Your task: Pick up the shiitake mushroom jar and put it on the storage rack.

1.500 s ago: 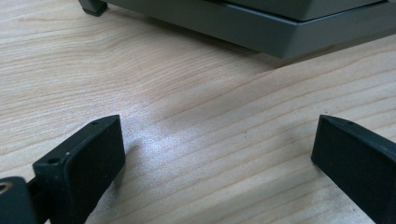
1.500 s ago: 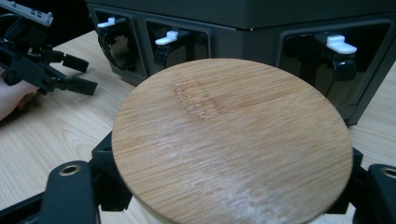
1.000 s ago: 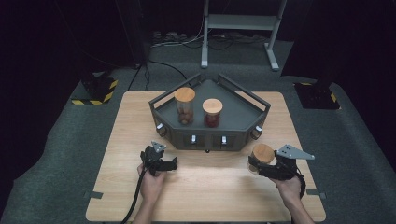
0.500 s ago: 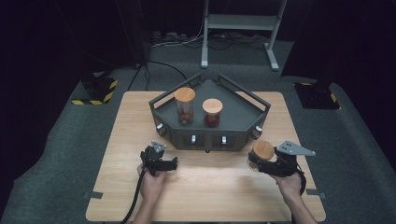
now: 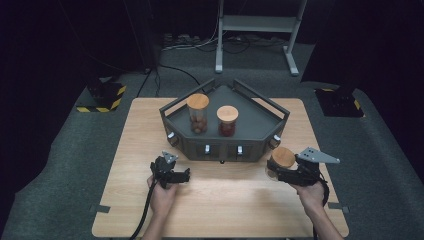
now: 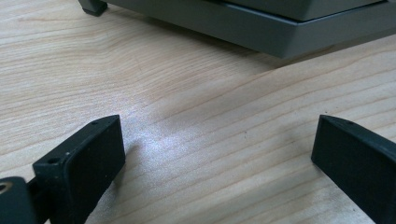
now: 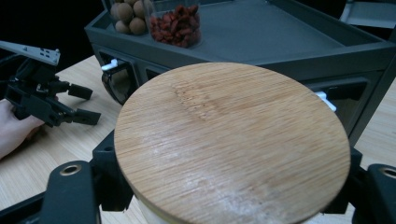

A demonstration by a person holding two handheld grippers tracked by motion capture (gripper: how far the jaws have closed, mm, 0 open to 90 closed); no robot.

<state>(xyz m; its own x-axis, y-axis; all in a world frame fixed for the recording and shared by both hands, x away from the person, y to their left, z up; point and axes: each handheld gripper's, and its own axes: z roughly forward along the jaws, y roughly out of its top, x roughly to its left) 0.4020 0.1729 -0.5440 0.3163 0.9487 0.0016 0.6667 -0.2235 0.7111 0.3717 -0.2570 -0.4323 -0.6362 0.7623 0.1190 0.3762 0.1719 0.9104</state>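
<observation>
We see a pale wood-grain bench [image 5: 125, 150] carrying a dark grey tray [image 5: 260, 117]. At our five o'clock, the jar [image 5: 281, 162] shows a light bamboo lid; two jars in the tray hold brown balls [image 5: 198, 122] and red berries [image 5: 227, 127]. Both claws, left [image 5: 186, 175] and right [image 5: 272, 172], are black. The floor [image 5: 60, 165] is grey carpet, with a yellow-and-black striped block [image 5: 102, 97] at ten o'clock.

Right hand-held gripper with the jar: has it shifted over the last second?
No real move. The right hand-held gripper holds the wooden-lidded jar at the same spot beside the grey tray's front right corner, above the table.
</observation>
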